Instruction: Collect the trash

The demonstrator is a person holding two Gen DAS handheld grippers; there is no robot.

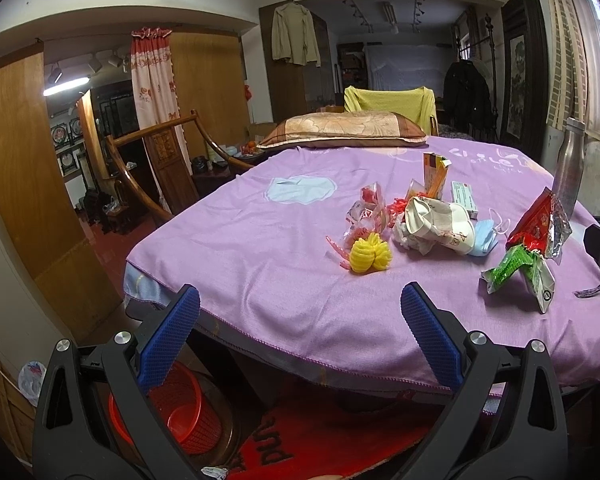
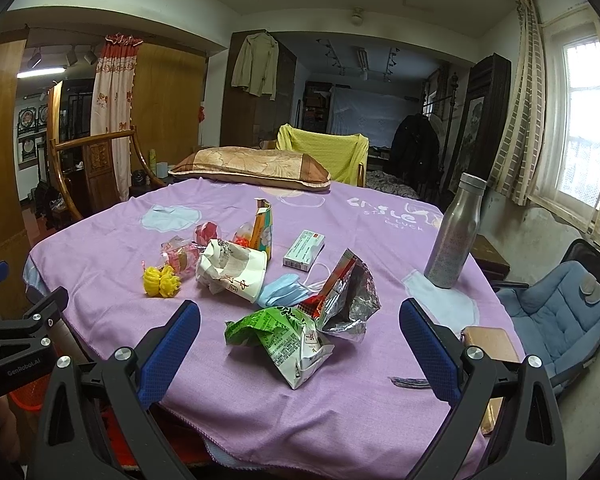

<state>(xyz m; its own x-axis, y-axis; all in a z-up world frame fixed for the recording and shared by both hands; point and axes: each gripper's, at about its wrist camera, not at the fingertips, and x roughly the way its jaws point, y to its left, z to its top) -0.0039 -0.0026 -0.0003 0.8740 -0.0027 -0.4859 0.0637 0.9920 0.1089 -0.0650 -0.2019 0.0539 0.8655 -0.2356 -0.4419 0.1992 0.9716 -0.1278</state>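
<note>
Trash lies on the purple tablecloth (image 2: 112, 308): a green snack bag (image 2: 284, 336), a red and silver foil bag (image 2: 344, 296), a blue face mask (image 2: 278, 292), a crumpled paper cup (image 2: 234, 272), yellow foam netting (image 2: 161, 281), clear red-printed wrappers (image 2: 180, 258), an orange carton (image 2: 263, 230) and a small white box (image 2: 305, 255). My right gripper (image 2: 300, 324) is open, just short of the green bag. My left gripper (image 1: 300, 308) is open and empty over the table's near edge, short of the yellow netting (image 1: 370, 256). A red basket (image 1: 184, 412) stands on the floor below it.
A steel bottle (image 2: 454, 232) stands at the table's right. A pillow (image 2: 252, 172) lies at the far edge. A blue padded chair (image 2: 556, 312) is on the right. A brown phone-like slab (image 2: 492, 340) lies by the right finger. A red mat (image 1: 320, 436) lies under the table.
</note>
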